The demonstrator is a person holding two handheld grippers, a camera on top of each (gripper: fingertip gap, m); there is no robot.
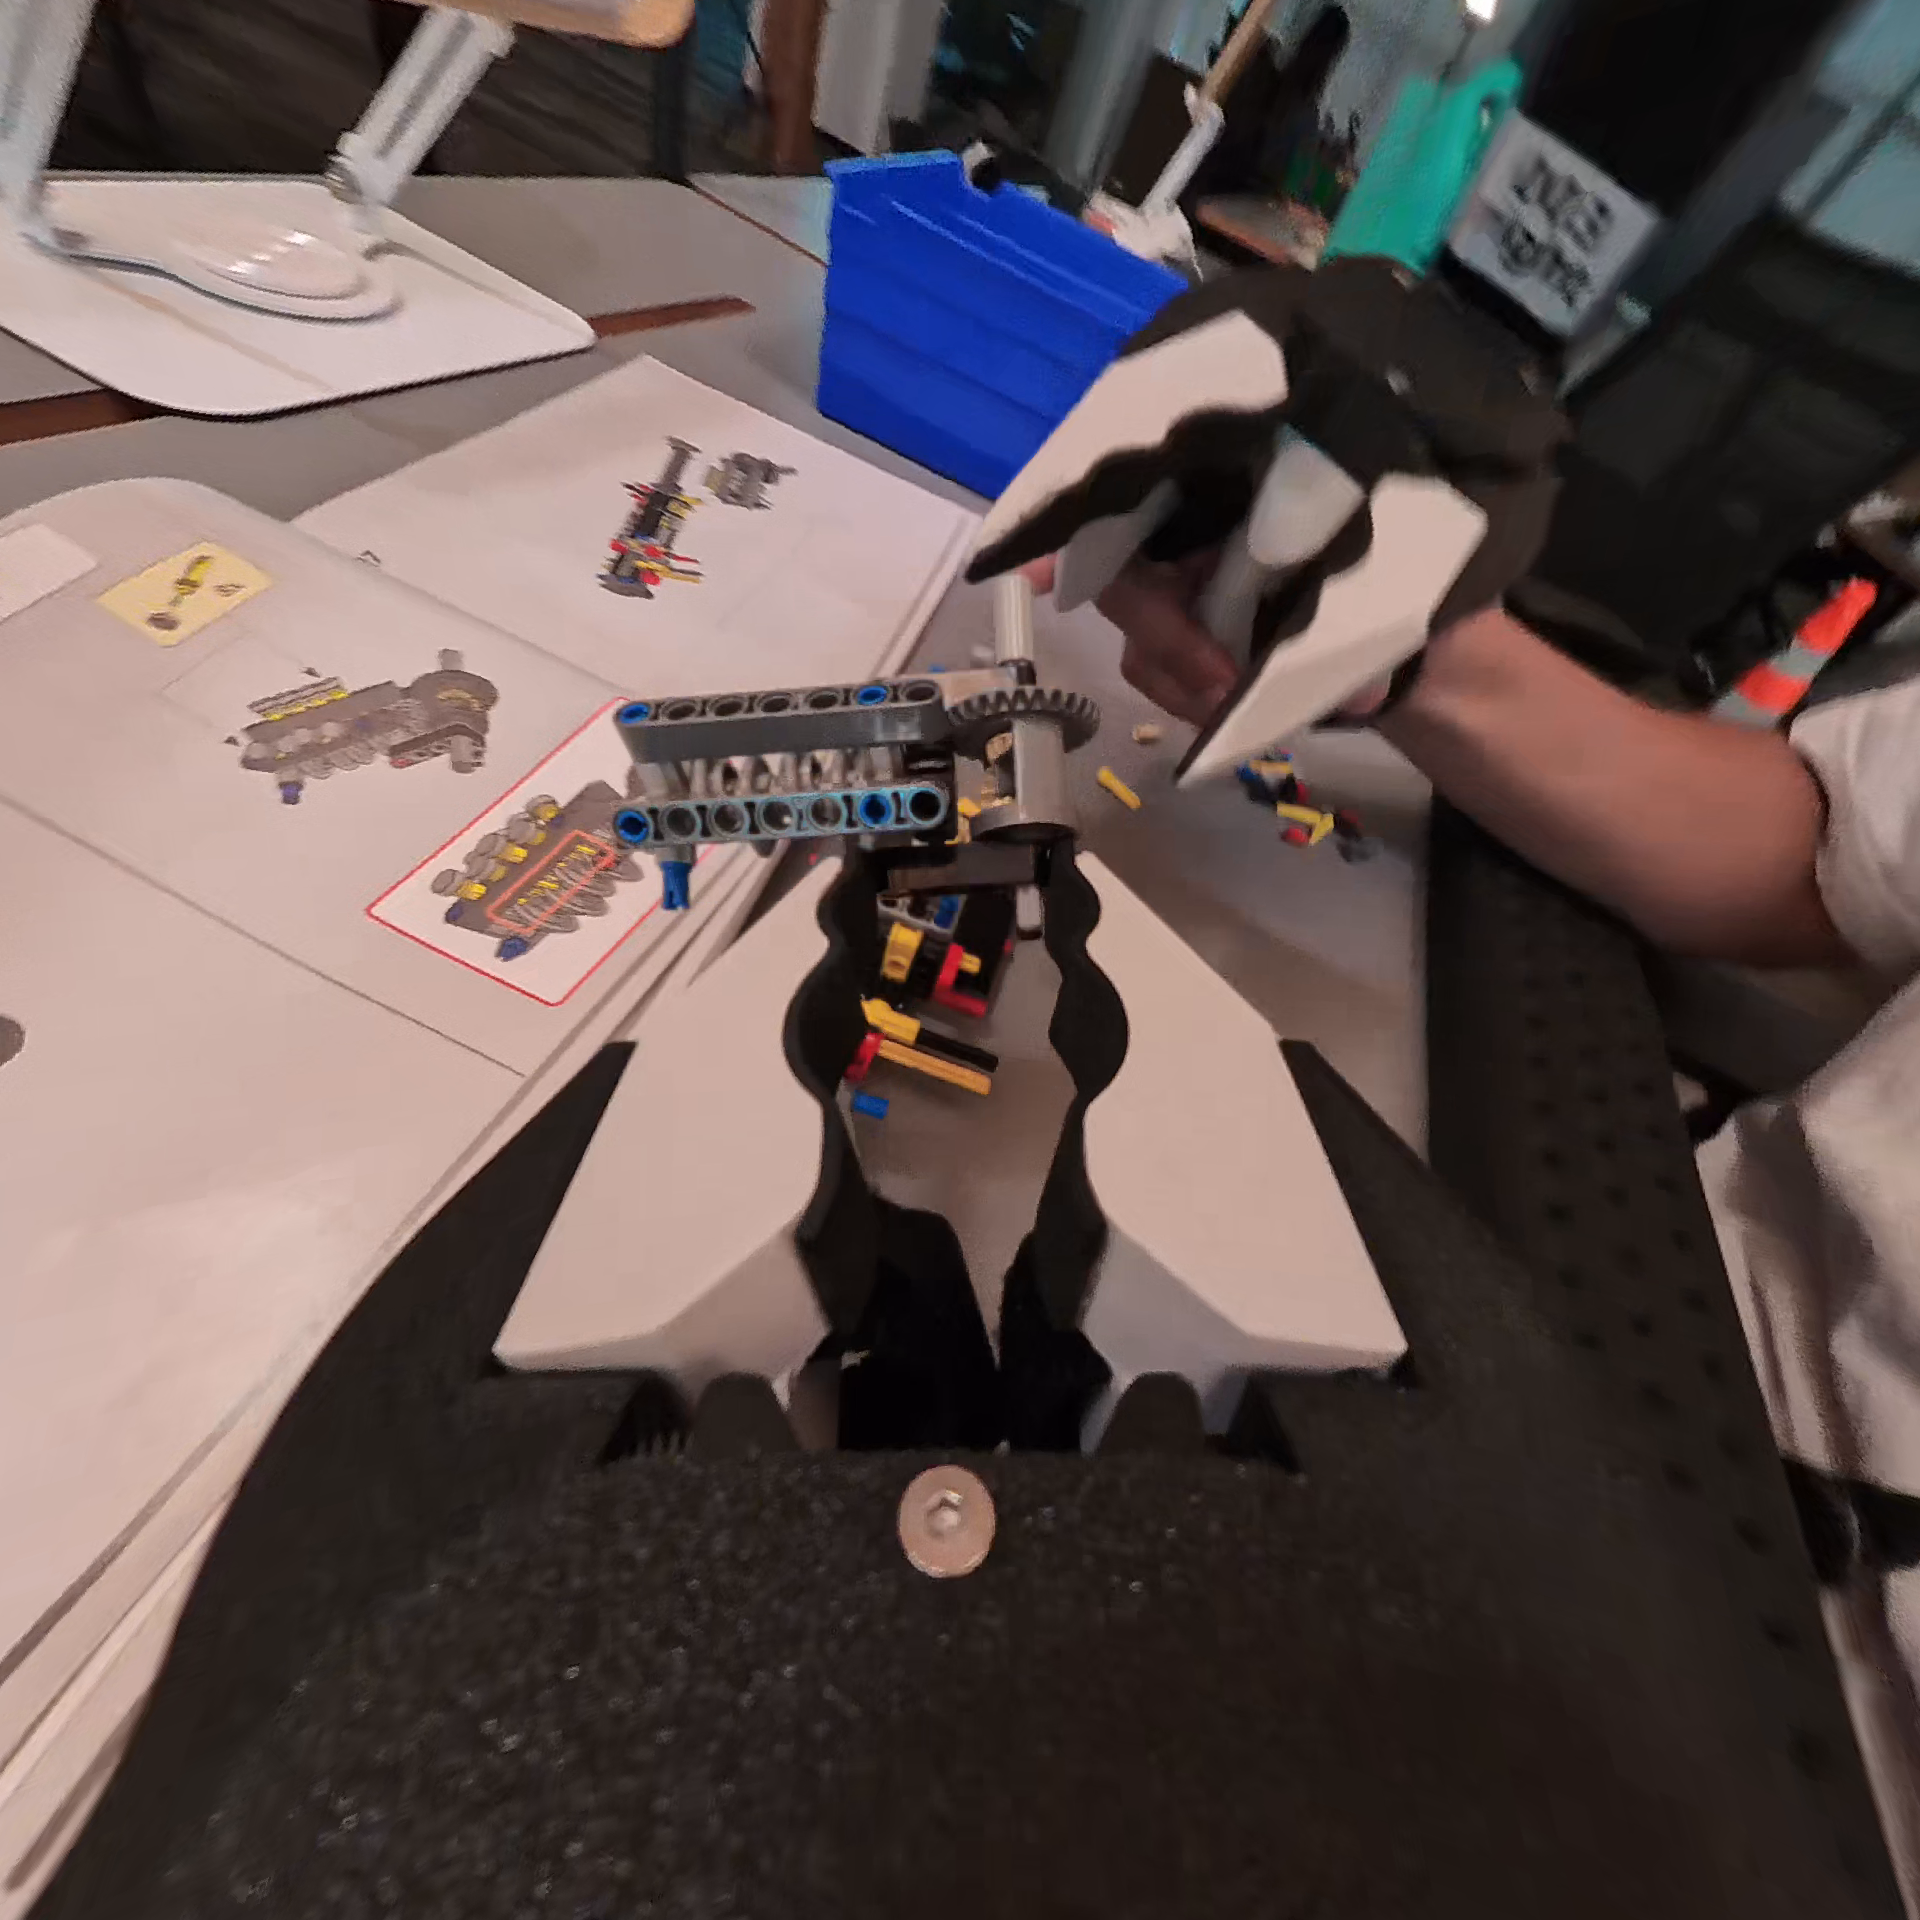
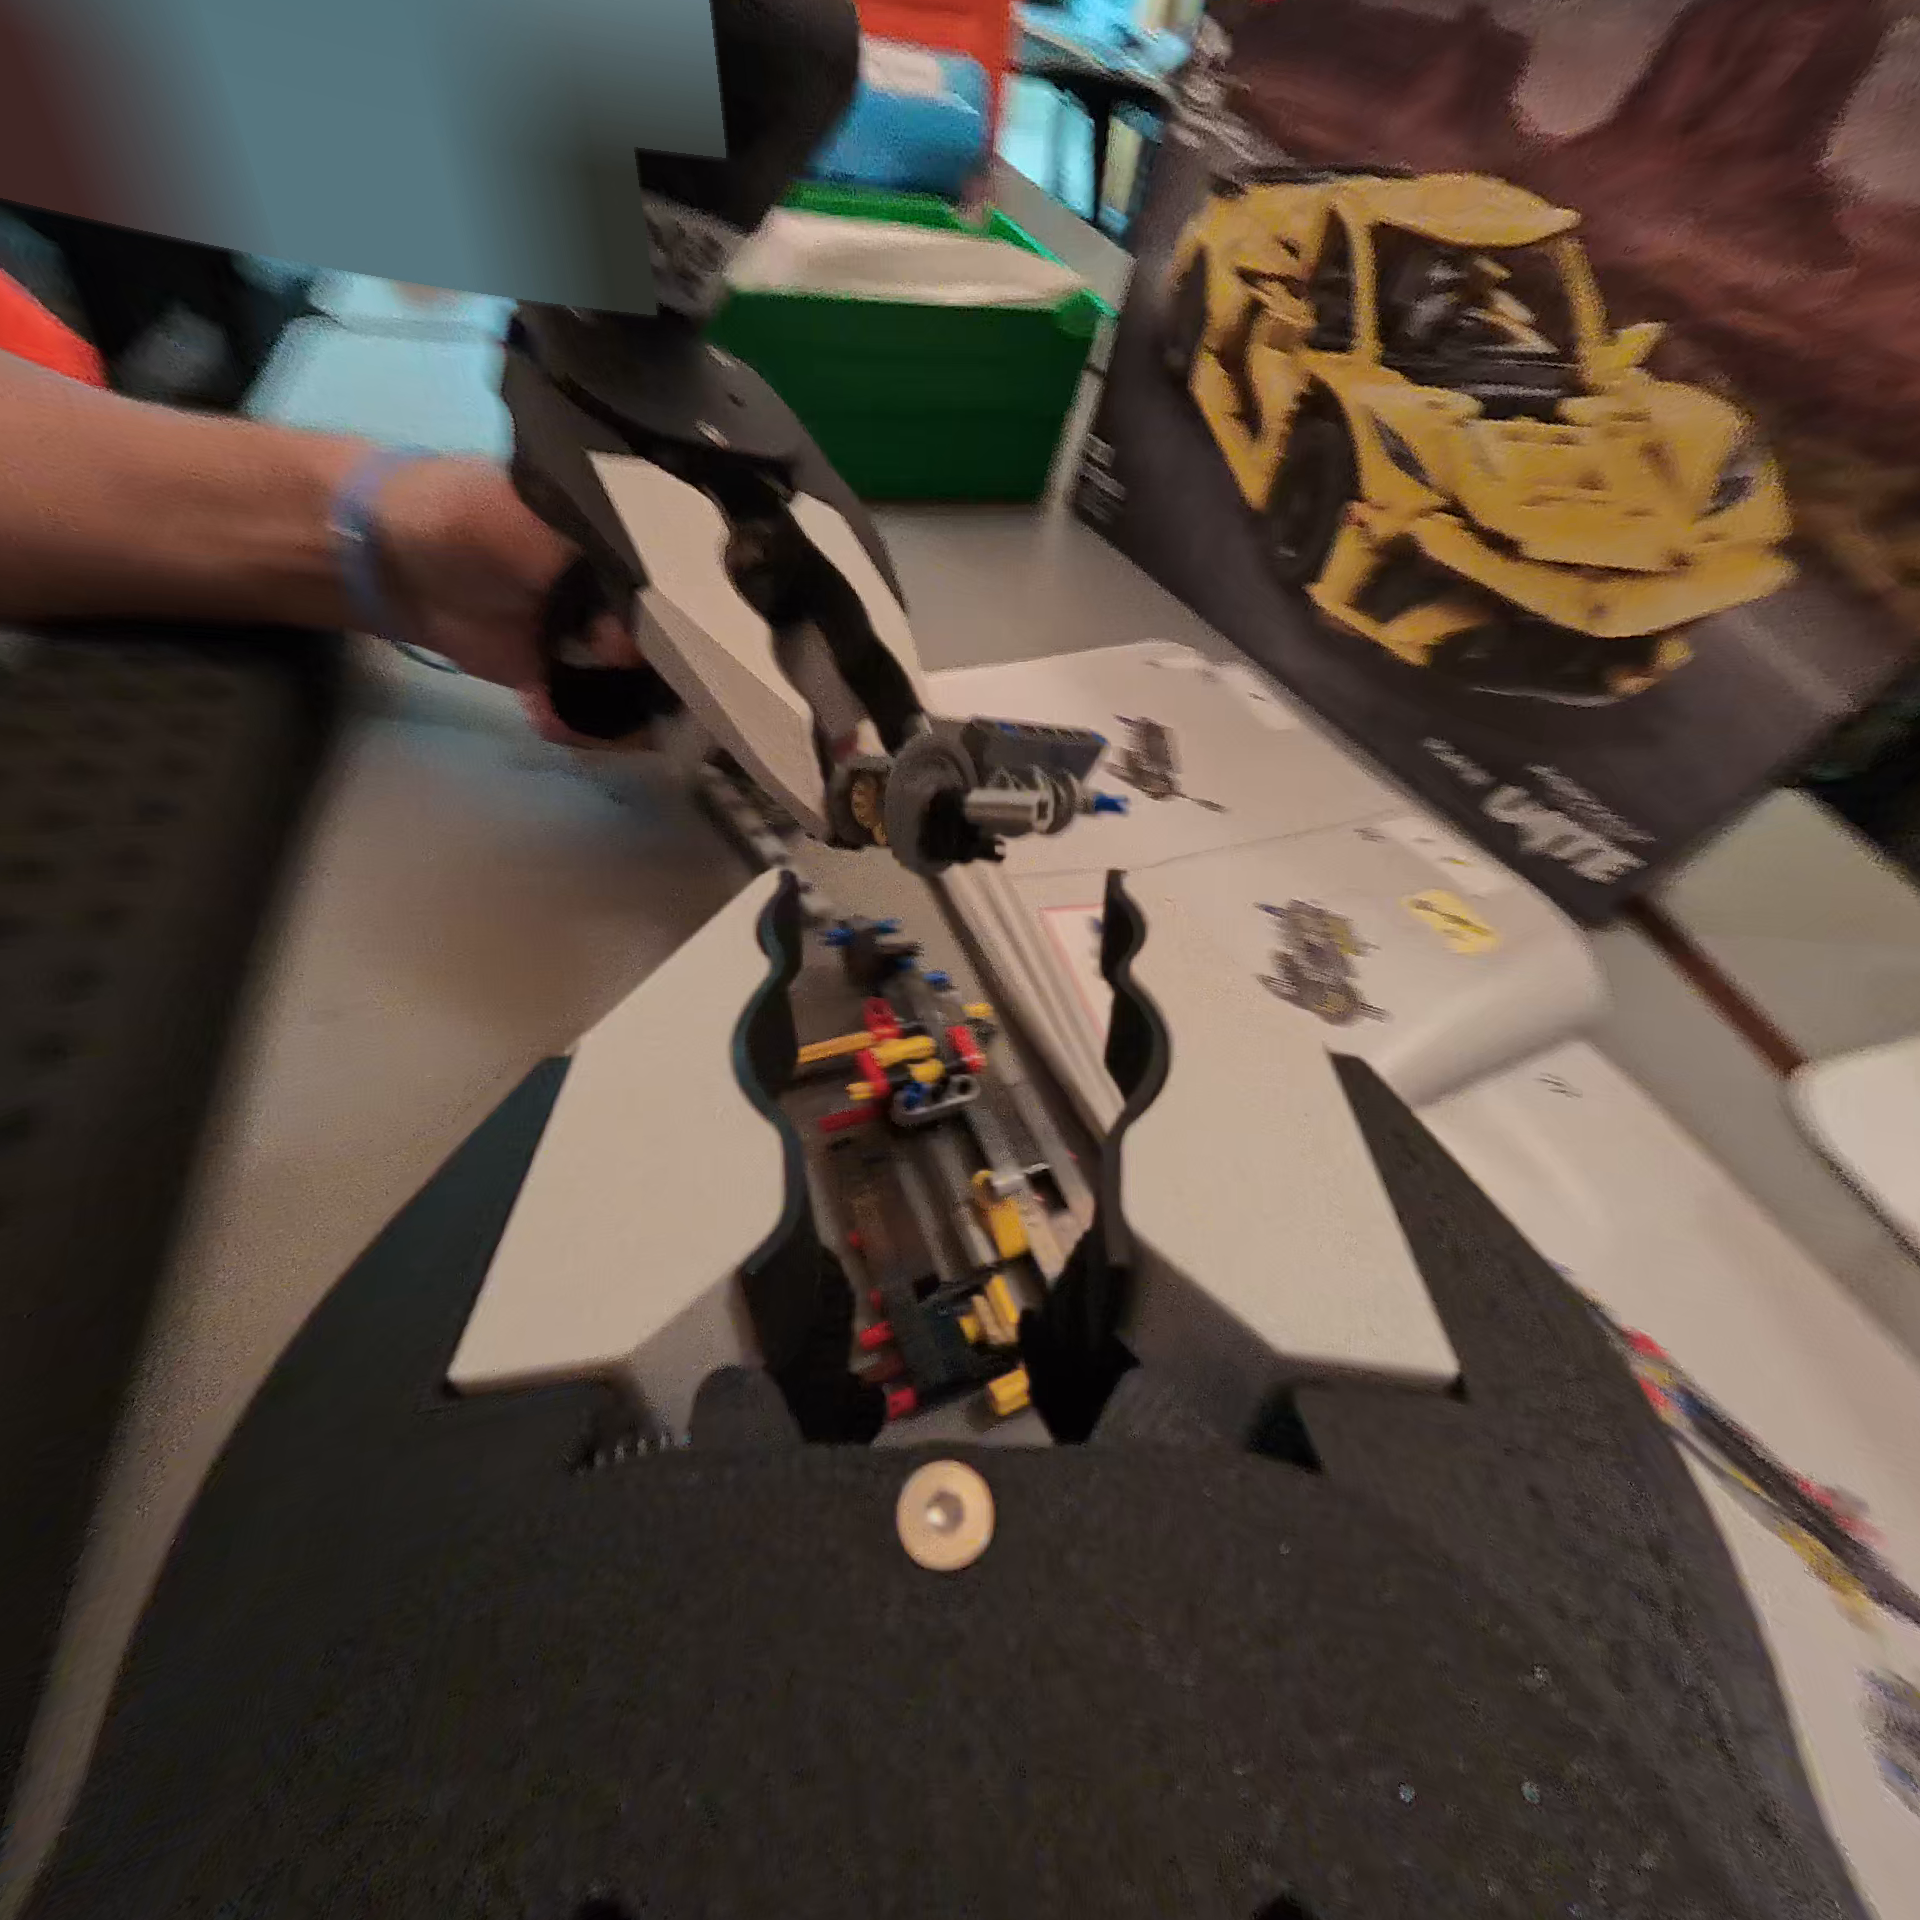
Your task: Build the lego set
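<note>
Left gripper (image 1: 951,883) — jaws clamped on the grey lego assembly (image 1: 831,758), held above the table (image 1: 1247,883). Right gripper (image 2: 951,904) — jaws spread, nothing between. Instruction booklet (image 1: 416,727) at nine o'clock; blue bin (image 1: 966,332) at twelve.

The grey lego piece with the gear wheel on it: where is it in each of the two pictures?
Left wrist view: the grey lego assembly sits at centre, just past the tips of the left hand-held gripper, which grips its lower end.
Right wrist view: it is slightly above centre, blurred, at the tips of the same gripper coming in from the upper left.
Shared landmark: the open instruction booklet on the table.
</note>
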